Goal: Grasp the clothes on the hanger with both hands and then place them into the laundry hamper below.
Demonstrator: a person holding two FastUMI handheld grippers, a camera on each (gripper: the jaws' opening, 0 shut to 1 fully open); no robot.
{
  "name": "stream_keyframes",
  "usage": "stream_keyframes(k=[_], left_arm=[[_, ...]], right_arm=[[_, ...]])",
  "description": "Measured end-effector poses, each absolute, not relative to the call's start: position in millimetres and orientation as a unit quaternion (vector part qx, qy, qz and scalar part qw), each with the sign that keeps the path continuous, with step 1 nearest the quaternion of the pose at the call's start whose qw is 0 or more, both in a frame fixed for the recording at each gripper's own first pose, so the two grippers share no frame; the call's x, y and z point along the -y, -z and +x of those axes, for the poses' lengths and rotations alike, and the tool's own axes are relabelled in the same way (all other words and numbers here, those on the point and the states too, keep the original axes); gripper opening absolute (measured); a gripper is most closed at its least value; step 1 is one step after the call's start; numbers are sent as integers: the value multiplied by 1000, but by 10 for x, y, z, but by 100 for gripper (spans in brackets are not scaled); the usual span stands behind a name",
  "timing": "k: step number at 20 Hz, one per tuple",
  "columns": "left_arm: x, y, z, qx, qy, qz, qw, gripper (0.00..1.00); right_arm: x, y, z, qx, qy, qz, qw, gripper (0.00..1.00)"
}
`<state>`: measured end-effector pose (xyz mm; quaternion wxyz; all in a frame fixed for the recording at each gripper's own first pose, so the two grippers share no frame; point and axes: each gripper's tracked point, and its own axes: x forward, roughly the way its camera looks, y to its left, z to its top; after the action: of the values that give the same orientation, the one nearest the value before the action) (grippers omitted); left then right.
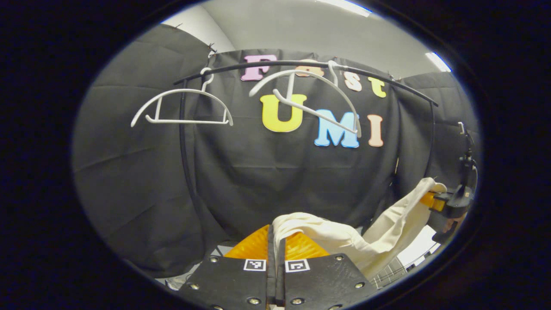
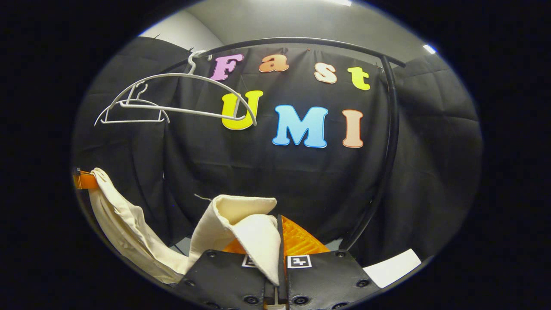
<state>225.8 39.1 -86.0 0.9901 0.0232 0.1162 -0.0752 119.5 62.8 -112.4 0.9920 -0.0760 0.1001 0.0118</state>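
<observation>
Black cloth is draping the booth behind a curved dark metal rail (image 1: 301, 64), where two bare white plastic hangers (image 1: 181, 107) are hanging. At the bottom of the left gripper view, the left gripper (image 1: 275, 241) is pinching a cream fabric garment (image 1: 344, 241) between closed fingers, the cloth sagging toward the far right gripper (image 1: 434, 201). Seen from the right gripper view, the right gripper (image 2: 277, 241) is clamping the garment's (image 2: 245, 224) folded edge, below the hangers (image 2: 172, 99) and rail (image 2: 301, 41).
</observation>
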Motion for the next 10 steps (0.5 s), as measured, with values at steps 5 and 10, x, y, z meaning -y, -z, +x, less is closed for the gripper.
stream_keyframes(k=[5,10], left_arm=[[-233,1339,2194,-158,115,35,980,1],[-133,1833,2280,-210,125,42,969,1]], right_arm=[[-795,1595,900,-158,-16,-94,983,6],[-857,2092,756,-219,-16,-87,972,7]])
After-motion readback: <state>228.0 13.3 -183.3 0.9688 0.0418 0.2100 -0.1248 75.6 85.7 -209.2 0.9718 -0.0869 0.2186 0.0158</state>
